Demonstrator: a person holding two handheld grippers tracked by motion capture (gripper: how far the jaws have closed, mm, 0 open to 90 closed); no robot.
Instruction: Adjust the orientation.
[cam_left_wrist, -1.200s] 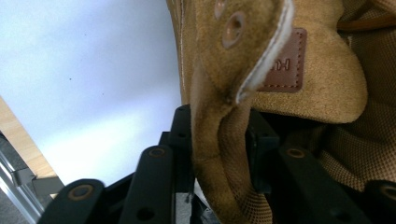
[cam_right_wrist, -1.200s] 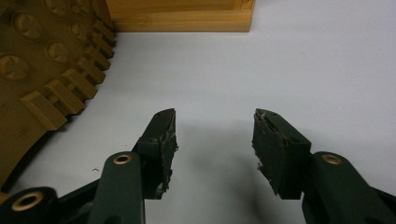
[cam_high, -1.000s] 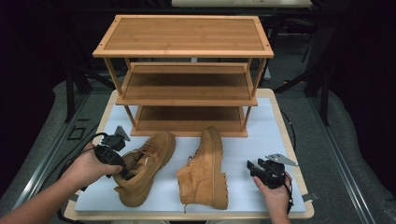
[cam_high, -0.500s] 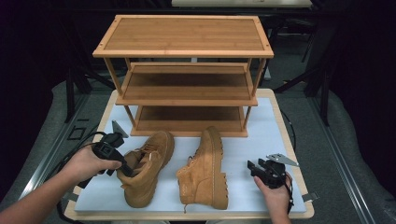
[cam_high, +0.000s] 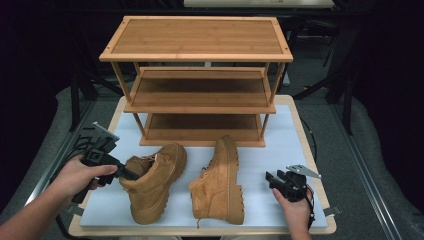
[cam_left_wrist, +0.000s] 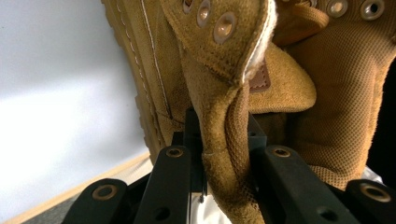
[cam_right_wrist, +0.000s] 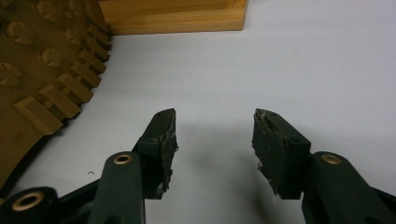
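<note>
Boots: left boot (cam_high: 152, 182) sits on the tabletop (cam_high: 290, 150) at about 7 o'clock from the shoe rack (cam_high: 197, 80), toe aimed at 1 o'clock toward the bottom shelf. Left claw (cam_high: 125, 173) is clenched on its collar; the left gripper view shows the suede collar flap (cam_left_wrist: 224, 154) pinched between both jaws, eyelets above. Right boot (cam_high: 220, 182) lies on its side just beside the first, sole facing 3 o'clock, untouched. Right claw (cam_high: 272, 178) is released, jaws spread, resting near that sole at its 3 o'clock; the right gripper view has the lugged tread (cam_right_wrist: 44, 84) at 10 o'clock and a rack foot (cam_right_wrist: 177, 16) at 12. Step in hand, as I read it: grip secured on the left boot, lift not yet started. Next move likely needs a lift with the heel kept from swinging, since the collar is soft and the boot will hang off it, then travel toward 12 o'clock onto a rack shelf, clearing the uprights.
</note>
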